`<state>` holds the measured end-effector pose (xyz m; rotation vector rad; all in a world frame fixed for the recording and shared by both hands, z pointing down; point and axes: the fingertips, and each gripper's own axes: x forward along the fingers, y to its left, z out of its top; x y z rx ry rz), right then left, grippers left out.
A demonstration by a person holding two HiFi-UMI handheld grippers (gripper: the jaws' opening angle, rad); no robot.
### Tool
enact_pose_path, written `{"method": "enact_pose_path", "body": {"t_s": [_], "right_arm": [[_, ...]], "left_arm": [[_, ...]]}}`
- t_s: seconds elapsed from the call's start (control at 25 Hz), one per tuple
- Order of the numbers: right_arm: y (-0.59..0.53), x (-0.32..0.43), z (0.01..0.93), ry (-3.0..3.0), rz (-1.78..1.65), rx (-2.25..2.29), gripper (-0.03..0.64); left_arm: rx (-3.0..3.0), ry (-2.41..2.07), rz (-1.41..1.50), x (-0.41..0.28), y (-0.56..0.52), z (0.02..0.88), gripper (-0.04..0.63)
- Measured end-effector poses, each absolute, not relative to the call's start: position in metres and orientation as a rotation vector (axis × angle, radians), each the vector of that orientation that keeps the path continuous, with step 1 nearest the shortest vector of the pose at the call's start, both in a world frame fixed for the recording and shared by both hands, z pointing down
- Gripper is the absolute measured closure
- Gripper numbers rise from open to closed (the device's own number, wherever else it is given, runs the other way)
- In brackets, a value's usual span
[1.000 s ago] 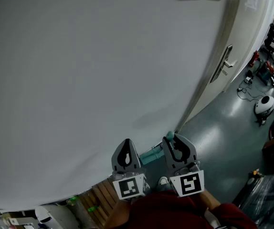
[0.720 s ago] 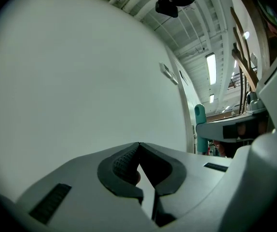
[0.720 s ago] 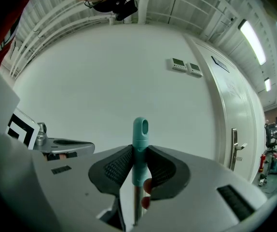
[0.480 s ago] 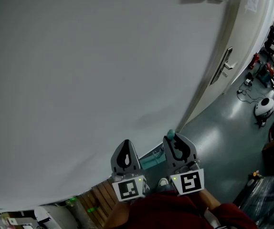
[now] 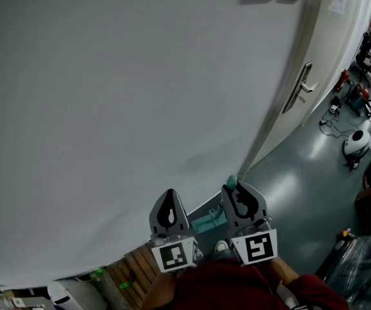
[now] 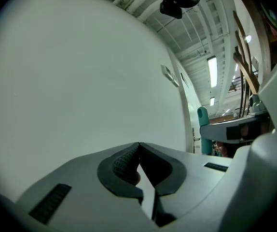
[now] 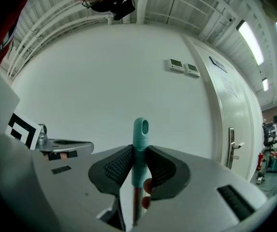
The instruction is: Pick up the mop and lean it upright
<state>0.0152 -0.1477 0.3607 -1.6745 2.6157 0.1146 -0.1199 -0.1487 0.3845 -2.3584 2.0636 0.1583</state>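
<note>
Right gripper view: right gripper (image 7: pixel 139 153) clamped on the mop (image 7: pixel 140 132) just under its teal handle tip, handle upright before the white wall (image 7: pixel 104 81) | left gripper (image 6: pixel 139 151) jaws together, empty | step: leaning | next: likely tip handle onto wall, then release.

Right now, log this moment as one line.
phase: hold near wall | right gripper: shut on mop handle, its tip above jaws | left gripper: shut, empty | lean on wall: cannot tell
</note>
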Motion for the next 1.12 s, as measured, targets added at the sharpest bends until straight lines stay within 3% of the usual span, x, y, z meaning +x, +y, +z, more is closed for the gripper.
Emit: {"method": "enact_pose_path", "body": {"t_s": [1.12], "right_arm": [[-0.169, 0.009, 0.482, 2.814, -0.059, -1.847, 0.511]], "left_arm": [[-2.284, 2.102, 0.146, -0.135, -0.148, 0.392, 0.581]]}}
